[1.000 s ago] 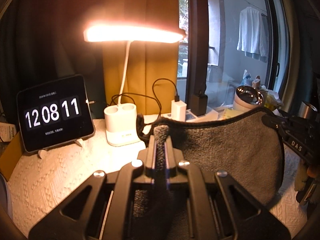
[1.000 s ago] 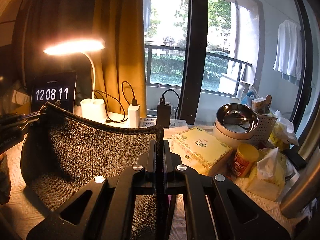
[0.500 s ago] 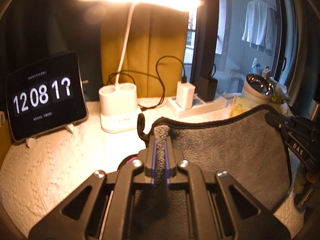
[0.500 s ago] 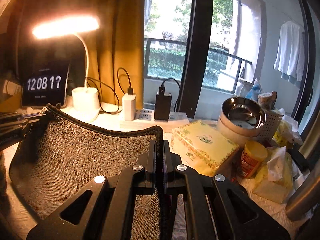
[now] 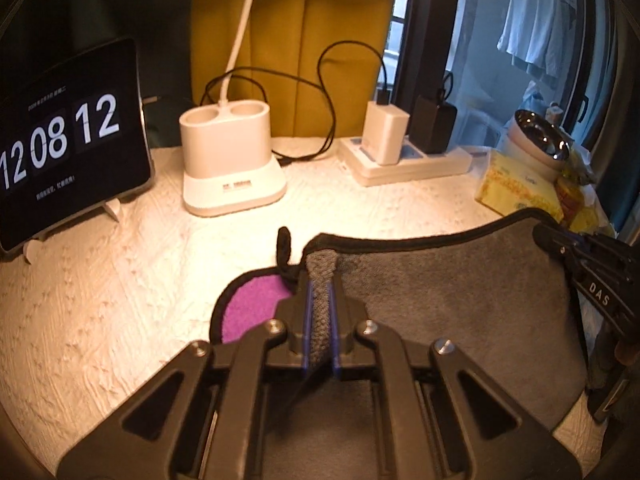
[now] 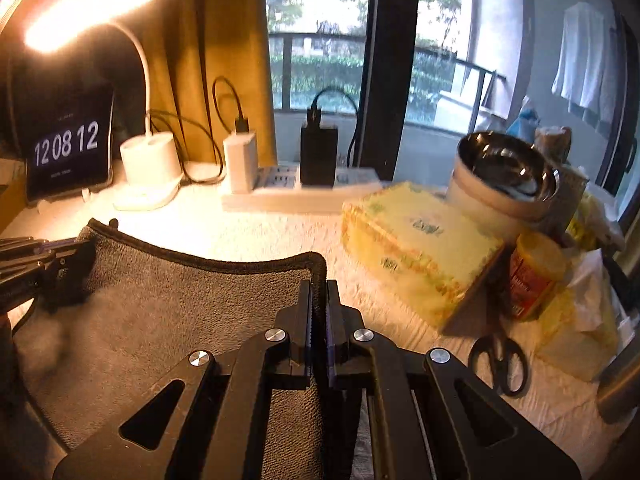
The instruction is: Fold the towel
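Two tongs grip the grey towel (image 5: 460,312) at its far corners: the left tongs (image 5: 320,300) are closed on the far left corner, beside the small hanging loop (image 5: 284,246), and the right tongs (image 6: 319,300) are closed on the far right corner, so the dark-bound far edge hangs slack between them above the white table (image 5: 100,280). Near the left tongs a purple underside (image 5: 250,308) of the towel shows. Farther on the table stand a clock display (image 5: 60,140), a white lamp base (image 5: 230,160) and a power strip (image 5: 404,162), with a yellow tissue pack (image 6: 416,248) and black scissors (image 6: 500,360) at the right.
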A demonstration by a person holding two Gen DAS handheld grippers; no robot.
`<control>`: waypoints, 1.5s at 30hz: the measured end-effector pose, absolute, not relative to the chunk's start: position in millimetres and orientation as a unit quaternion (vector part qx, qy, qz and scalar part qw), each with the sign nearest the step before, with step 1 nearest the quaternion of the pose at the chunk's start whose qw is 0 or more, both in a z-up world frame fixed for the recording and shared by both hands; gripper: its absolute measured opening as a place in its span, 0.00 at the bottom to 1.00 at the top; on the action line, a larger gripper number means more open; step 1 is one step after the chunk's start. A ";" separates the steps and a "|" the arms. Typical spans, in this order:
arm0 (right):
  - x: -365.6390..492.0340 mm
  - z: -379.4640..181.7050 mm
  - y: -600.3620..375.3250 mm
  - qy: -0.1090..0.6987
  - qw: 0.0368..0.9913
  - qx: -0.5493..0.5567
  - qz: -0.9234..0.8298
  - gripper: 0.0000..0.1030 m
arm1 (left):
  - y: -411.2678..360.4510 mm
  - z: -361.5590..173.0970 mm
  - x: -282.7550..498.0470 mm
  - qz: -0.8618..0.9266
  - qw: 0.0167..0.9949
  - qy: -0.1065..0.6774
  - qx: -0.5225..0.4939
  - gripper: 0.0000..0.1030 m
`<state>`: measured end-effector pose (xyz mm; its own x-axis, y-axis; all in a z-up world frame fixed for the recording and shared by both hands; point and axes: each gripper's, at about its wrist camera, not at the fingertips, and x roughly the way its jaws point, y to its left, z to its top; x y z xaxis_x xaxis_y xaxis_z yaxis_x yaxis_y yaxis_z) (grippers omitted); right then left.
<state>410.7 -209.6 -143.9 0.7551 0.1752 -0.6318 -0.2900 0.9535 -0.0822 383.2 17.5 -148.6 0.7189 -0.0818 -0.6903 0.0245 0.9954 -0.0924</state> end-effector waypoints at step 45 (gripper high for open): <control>424.7 -163.7 -198.8 0.419 0.896 -0.102 0.104 0.74 | 32.3 -147.5 371.1 -0.010 0.909 0.412 -0.071 0.70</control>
